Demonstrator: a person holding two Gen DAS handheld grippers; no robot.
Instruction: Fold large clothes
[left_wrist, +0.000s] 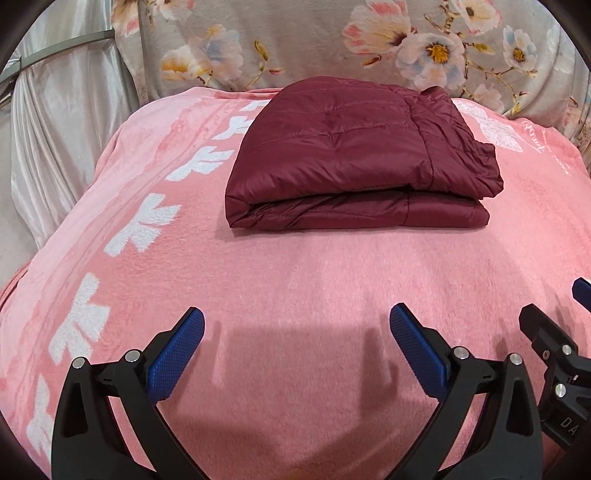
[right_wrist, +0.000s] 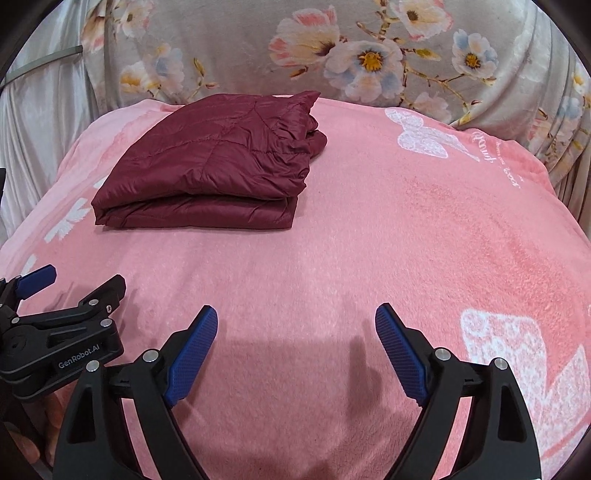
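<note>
Lying folded into a compact stack near the far edge of the blanket (left_wrist: 295, 280), the jacket (left_wrist: 354, 158) looks finished, while the left gripper (left_wrist: 295, 354) and right gripper (right_wrist: 295, 350) hover well apart from it, both spread wide and empty.

- A folded, quilted maroon puffer jacket (left_wrist: 354, 158) is showing one solid dark red.
- A fuzzy pink blanket (left_wrist: 295, 280) is carrying white butterfly motifs and white script.
- A grey floral cloth (right_wrist: 332, 55) is displaying pink, white and pale-blue blossoms with yellow centres.
- Black grippers are wearing textured blue pads (right_wrist: 192, 354).
</note>
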